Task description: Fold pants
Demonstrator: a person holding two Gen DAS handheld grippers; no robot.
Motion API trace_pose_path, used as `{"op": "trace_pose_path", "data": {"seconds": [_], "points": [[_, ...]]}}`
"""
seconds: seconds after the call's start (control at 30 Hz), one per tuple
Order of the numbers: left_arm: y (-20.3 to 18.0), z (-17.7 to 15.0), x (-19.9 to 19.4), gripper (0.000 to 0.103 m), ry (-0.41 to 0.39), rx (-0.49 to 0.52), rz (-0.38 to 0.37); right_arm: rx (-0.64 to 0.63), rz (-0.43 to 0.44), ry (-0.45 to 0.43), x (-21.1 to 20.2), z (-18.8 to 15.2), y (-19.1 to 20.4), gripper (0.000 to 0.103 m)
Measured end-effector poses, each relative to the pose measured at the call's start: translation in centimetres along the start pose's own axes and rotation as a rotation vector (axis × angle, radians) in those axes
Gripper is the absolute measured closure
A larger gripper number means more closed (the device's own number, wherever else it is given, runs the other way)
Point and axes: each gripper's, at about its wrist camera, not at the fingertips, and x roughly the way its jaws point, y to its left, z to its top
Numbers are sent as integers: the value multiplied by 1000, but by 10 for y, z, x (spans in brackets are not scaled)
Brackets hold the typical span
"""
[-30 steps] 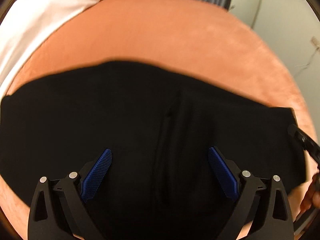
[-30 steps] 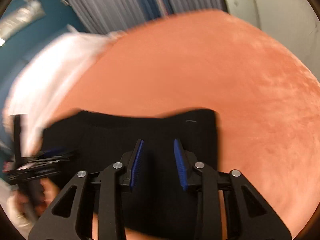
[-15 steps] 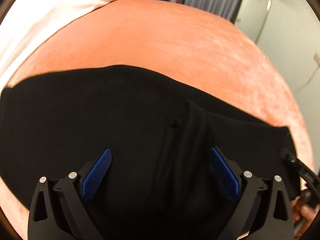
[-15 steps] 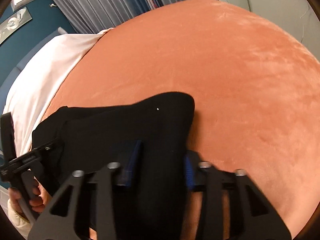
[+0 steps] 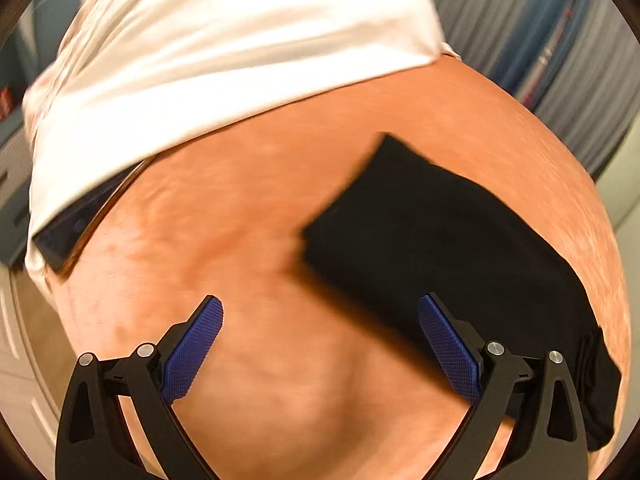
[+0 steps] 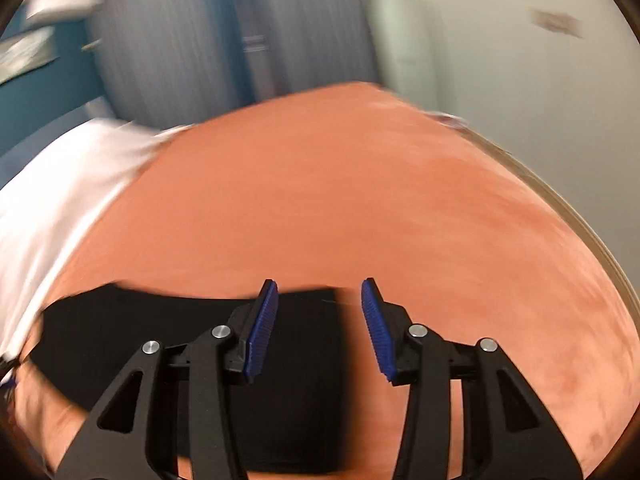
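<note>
While the black pants (image 5: 448, 248) lie folded on the orange bed (image 5: 256, 216) at 3 o'clock, nothing is held: the left hand-held gripper (image 5: 320, 352) is spread, the right hand-held gripper (image 6: 316, 328) is opening. A last tidy-up is likely needed.

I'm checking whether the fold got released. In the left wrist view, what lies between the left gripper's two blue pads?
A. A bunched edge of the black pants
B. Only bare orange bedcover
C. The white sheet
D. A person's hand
B: the left gripper stands wide open over bare orange bedcover, with the folded black pants lying off to its right side.
</note>
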Motion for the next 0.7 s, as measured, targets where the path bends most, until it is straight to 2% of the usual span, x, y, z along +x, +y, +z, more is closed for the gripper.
{"op": "trace_pose_path", "data": {"seconds": [0.03, 0.1, 0.13, 0.2, 0.3, 0.37, 0.47, 0.57, 0.7], "points": [[14, 1, 6, 7, 22, -37, -18, -74, 84, 28, 11, 5, 39, 60], [25, 1, 19, 7, 68, -95, -91, -191, 224, 77, 36, 7, 117, 50], [26, 1, 27, 7, 94, -120, -143, -238, 265, 100, 48, 4, 150, 50], [18, 4, 33, 7, 66, -111, -141, -369, 347, 144, 78, -6, 231, 50], [4, 11, 45, 7, 68, -88, -184, -512, 415, 208, 116, -22, 324, 50], [-1, 16, 52, 9, 69, -58, -192, -593, 428, 252, 143, -32, 375, 50], [-2, 19, 50, 8, 60, -15, -227, -694, 424, 305, 169, -44, 429, 50], [12, 9, 42, 9, 45, 4, -236, -777, 384, 284, 176, -56, 448, 49], [22, -6, 35, 9, 14, 61, -207, -867, 259, 228, 214, -58, 472, 30]]}}
